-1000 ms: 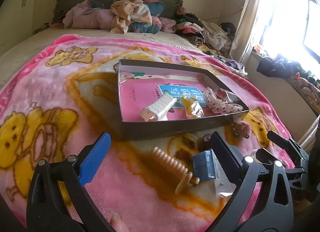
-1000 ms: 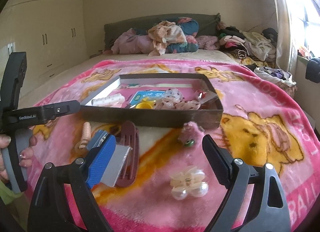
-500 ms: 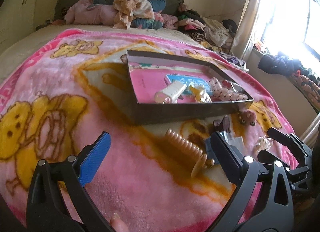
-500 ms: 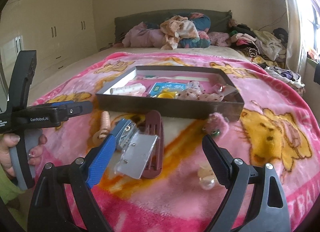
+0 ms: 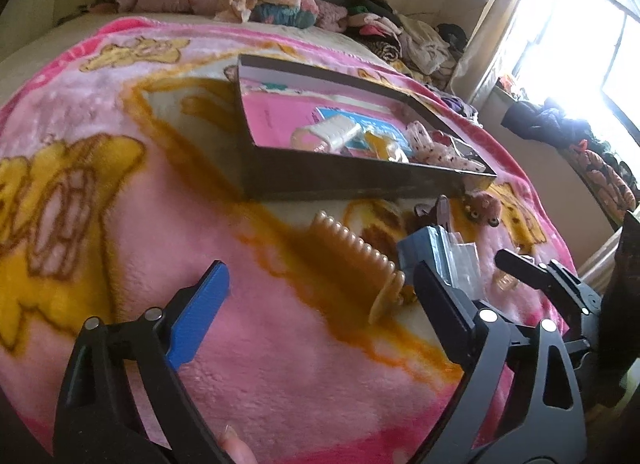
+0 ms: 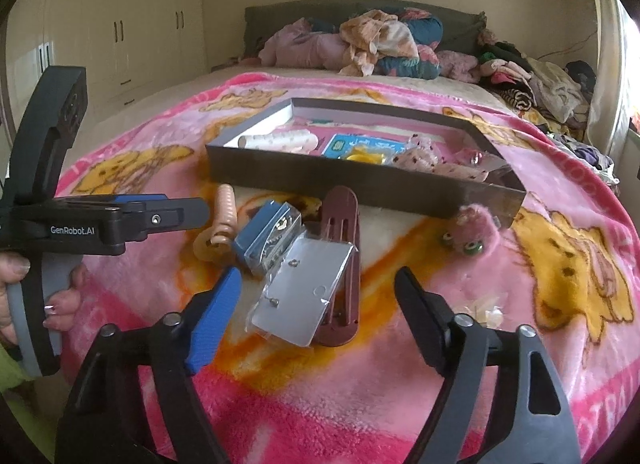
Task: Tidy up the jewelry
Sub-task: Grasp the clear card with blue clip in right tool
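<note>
A dark shallow box (image 5: 360, 178) (image 6: 360, 184) lies on the pink blanket and holds a white hair clip (image 5: 332, 132), a blue card (image 6: 352, 144) and spotted fabric pieces (image 6: 424, 158). In front of it lie a tan comb clip (image 5: 352, 260) (image 6: 224, 216), a blue packet (image 5: 424, 254) (image 6: 268, 236), a clear bag with earrings (image 6: 308, 292), a maroon clip (image 6: 342, 224), a pink fuzzy piece (image 6: 476, 228) and a pearl clip (image 6: 486, 310). My left gripper (image 5: 320, 300) is open just before the comb clip. My right gripper (image 6: 316, 304) is open around the clear bag and maroon clip.
A pile of clothes (image 6: 372, 44) lies at the head of the bed and more along the right edge (image 5: 404, 36). Wardrobe doors (image 6: 120, 32) stand on the left. A bright window (image 5: 580, 36) is on the right. The left gripper's body (image 6: 104, 224) shows in the right wrist view.
Both grippers have moved forward and lower toward the items in front of the box. The right gripper shifted left from the pearl clip to over the clear bag. Both stayed open.
</note>
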Motion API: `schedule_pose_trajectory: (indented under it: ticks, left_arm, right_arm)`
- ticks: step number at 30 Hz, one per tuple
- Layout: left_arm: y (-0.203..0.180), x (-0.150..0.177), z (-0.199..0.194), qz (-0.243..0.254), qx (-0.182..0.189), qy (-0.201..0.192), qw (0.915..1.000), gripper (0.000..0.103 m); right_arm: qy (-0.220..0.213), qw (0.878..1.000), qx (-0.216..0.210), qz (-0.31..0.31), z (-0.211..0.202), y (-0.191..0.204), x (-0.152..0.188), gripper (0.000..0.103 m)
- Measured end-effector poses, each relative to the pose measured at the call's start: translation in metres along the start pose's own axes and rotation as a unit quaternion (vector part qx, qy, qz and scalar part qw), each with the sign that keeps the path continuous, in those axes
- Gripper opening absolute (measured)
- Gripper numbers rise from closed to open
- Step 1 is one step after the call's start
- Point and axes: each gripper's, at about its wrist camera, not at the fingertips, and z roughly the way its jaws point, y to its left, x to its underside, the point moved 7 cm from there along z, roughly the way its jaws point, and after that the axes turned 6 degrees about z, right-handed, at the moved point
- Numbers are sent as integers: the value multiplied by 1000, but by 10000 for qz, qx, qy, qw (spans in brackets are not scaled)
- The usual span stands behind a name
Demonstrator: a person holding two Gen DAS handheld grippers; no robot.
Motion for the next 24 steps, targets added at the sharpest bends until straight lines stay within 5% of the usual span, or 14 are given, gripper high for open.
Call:
schedule_pose_trajectory:
  ticks: [9,13,18,24]
  left_arm:
    - [-12,0,11,97,103,107,9998,70]
    - [-16,-1,16,128,144,136,9997,57]
    - [-22,-2,19,183,173,224,9994,45]
    - [-27,-2,26,213,37,436,9988,38]
  right_arm:
    - [167,9997,-72,-162,10,7,4,48]
    - [144,9994,-177,-244,10,12,5,39]
    - [87,9992,-374,-129,6,10,3,18]
    - [-1,9987,-517,0,0,8,1,10]
